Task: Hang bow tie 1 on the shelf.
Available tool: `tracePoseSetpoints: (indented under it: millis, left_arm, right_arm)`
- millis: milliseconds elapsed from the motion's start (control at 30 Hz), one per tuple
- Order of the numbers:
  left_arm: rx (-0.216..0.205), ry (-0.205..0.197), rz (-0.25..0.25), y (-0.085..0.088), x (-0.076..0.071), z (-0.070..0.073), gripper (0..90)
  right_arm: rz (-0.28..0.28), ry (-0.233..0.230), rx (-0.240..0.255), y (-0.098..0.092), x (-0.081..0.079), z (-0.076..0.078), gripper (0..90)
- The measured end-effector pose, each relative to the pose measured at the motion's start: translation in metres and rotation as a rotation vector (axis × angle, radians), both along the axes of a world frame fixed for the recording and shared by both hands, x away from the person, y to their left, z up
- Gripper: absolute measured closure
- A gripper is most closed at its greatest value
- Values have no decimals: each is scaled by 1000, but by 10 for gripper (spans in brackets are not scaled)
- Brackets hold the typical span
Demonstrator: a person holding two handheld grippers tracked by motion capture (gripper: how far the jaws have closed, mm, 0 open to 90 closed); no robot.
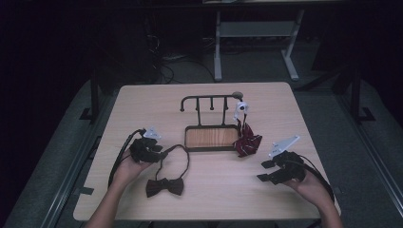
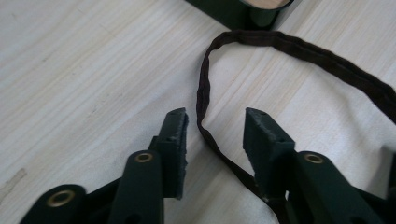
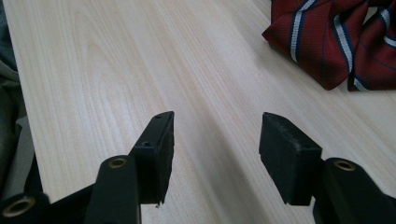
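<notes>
Dim rm, grey floor point(image 1: 57, 156), desk frame point(image 1: 256, 42)

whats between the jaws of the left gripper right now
The dark strap of the brown bow tie runs between the open jaws of the left gripper, seen in the left gripper view.

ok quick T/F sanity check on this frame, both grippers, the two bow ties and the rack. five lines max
1. The left gripper is open with the dark bow tie's strap between its jaws. True.
2. The right gripper is shut on the red striped bow tie. False: it is open over bare table, the tie apart from it.
3. The dark bow tie lies flat on the table. True.
4. The red striped bow tie lies inside the rack's tray. False: it sits beside the tray's right end.
5. The rack's hooks carry the dark bow tie. False: it is on the table.
</notes>
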State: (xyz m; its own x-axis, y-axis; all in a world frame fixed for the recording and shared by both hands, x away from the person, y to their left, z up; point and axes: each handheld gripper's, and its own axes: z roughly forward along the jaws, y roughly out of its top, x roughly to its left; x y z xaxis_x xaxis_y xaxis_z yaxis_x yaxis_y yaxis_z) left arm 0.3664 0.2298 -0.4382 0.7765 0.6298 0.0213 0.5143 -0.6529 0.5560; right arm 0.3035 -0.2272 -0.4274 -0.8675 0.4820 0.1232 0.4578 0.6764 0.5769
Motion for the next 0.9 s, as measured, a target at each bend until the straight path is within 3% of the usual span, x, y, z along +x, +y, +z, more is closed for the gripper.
tracePoseSetpoints:
  millis: [200, 300, 500, 600, 667, 900]
  left_arm:
    - [18, 47, 12, 1, 6, -9, 683]
    - [37, 47, 5, 0, 6, -8, 739]
    - [37, 52, 0, 1, 7, -10, 781]
    - [39, 54, -3, 2, 7, -9, 850]
    - [36, 52, -8, 2, 6, -9, 888]
    - [-15, 54, -26, 6, 2, -2, 892]
  right_arm:
    - [-6, -1, 0, -1, 0, 0, 448]
    - [-5, 2, 4, -1, -1, 1, 448]
    - [8, -4, 6, 0, -2, 1, 465]
    - [13, -9, 4, 0, -2, 1, 465]
    - [11, -5, 8, 0, -2, 1, 465]
    - [12, -2, 13, 0, -1, 0, 467]
